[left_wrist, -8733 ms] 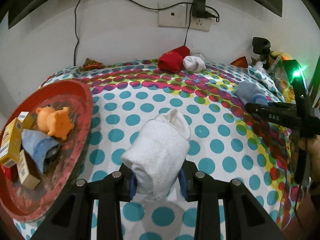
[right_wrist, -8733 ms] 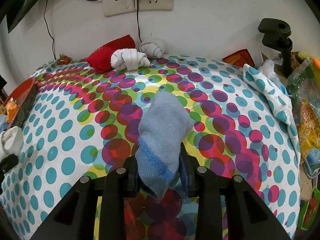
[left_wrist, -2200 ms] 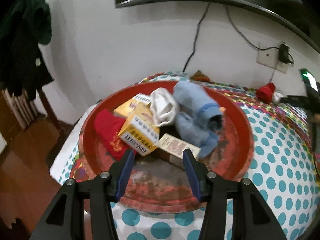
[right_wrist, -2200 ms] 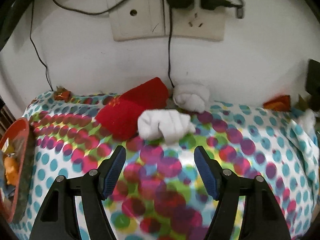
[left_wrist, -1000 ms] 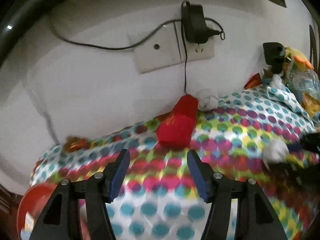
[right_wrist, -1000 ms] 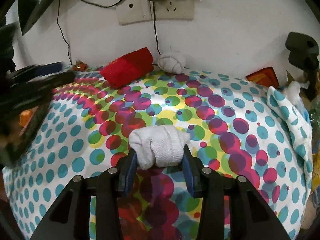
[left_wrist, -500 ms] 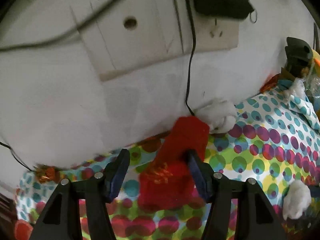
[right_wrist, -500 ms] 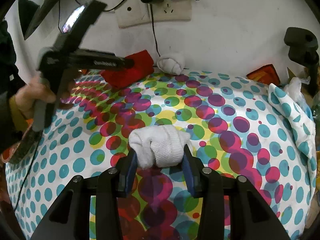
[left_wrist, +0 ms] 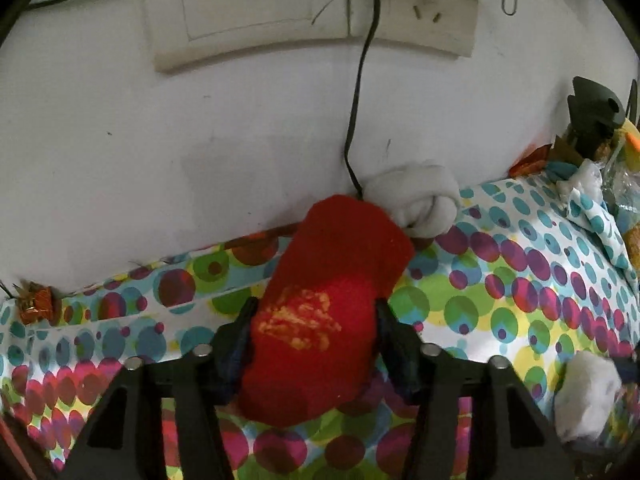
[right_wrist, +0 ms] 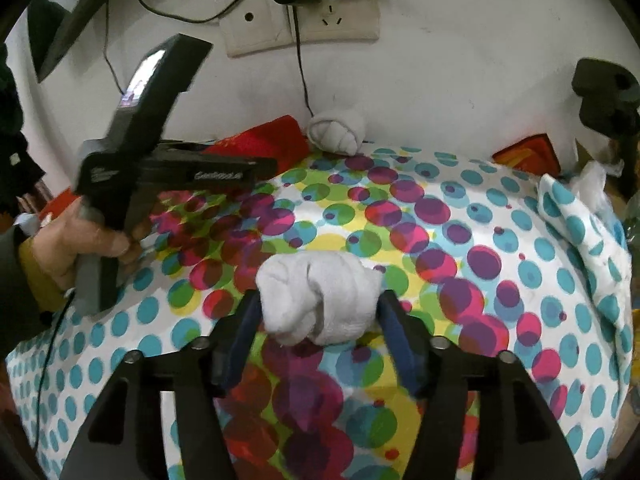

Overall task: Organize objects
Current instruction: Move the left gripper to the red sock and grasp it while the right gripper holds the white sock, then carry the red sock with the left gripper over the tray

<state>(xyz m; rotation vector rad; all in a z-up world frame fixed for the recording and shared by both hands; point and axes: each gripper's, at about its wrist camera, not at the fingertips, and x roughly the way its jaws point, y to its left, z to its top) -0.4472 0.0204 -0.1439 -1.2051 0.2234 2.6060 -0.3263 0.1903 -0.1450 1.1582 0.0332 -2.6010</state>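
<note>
A red rolled sock (left_wrist: 320,312) with a yellow mark lies against the wall on the spotted cloth. My left gripper (left_wrist: 314,320) has its fingers closed against both sides of it. A white rolled sock (left_wrist: 416,198) lies just behind it by the wall. My right gripper (right_wrist: 318,308) is shut on another white rolled sock (right_wrist: 316,296) over the middle of the table. That sock also shows in the left wrist view (left_wrist: 586,392). The left gripper also shows in the right wrist view (right_wrist: 264,168) at the red sock (right_wrist: 268,140).
A black cable (left_wrist: 356,92) hangs from the wall sockets (left_wrist: 304,4) down behind the red sock. A black clamp stand (right_wrist: 608,96), an orange packet (right_wrist: 528,156) and bunched cloth (right_wrist: 580,216) crowd the right edge. A small foil wrapper (left_wrist: 36,304) lies at the left.
My left gripper has moved in toward the wall and closed its fingers on the red sock. My right gripper keeps hold of the white sock, nearly still.
</note>
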